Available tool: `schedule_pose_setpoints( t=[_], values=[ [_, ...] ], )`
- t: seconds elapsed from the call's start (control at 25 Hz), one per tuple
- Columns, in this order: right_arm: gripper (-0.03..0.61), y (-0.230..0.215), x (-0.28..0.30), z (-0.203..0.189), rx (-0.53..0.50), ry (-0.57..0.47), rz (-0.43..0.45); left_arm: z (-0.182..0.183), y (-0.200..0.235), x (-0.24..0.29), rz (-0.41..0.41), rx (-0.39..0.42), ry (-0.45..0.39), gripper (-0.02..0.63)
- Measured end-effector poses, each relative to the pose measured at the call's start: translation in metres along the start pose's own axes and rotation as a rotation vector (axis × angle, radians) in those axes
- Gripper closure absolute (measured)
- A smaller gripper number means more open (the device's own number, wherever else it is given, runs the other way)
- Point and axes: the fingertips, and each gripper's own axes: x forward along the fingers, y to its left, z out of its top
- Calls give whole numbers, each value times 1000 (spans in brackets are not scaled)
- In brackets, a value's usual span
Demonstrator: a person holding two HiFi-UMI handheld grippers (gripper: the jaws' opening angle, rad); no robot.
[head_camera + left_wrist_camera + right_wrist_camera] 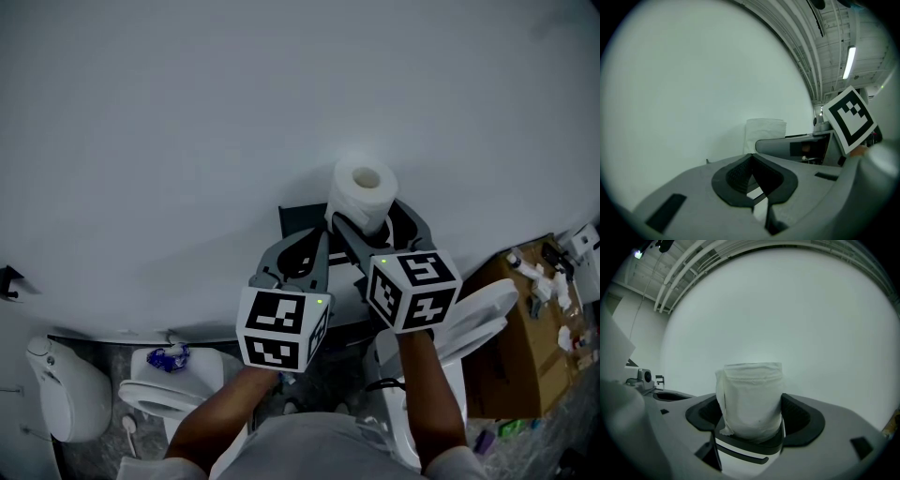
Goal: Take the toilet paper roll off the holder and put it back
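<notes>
A white toilet paper roll [361, 190] stands upright against the white wall, over a dark holder [296, 221]. My right gripper [370, 227] reaches level toward the wall with its jaws wide on either side of the roll [751, 399]. A little dark room shows beside the paper on the left, so the right gripper [751, 409] is open. A loose sheet edge hangs down the roll's left side. To the left, my left gripper [314, 246] is shut on nothing, its pads meeting at the tip [751, 157]. From there the roll [764, 133] shows just beyond, to the right.
Below stand a toilet [161, 396] with a blue item on its tank, a white fixture [64, 389] at far left, and a raised toilet seat [480, 317] at right. A cardboard box [511, 370] with several small items sits at the right edge.
</notes>
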Motion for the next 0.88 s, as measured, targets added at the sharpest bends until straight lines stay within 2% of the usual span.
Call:
schedule_pose_setpoints(
  t=[0.88],
  values=[
    [219,-1,-3,6,-19,-8,-19,-4,5,-3,14,-30,9,609]
  ],
)
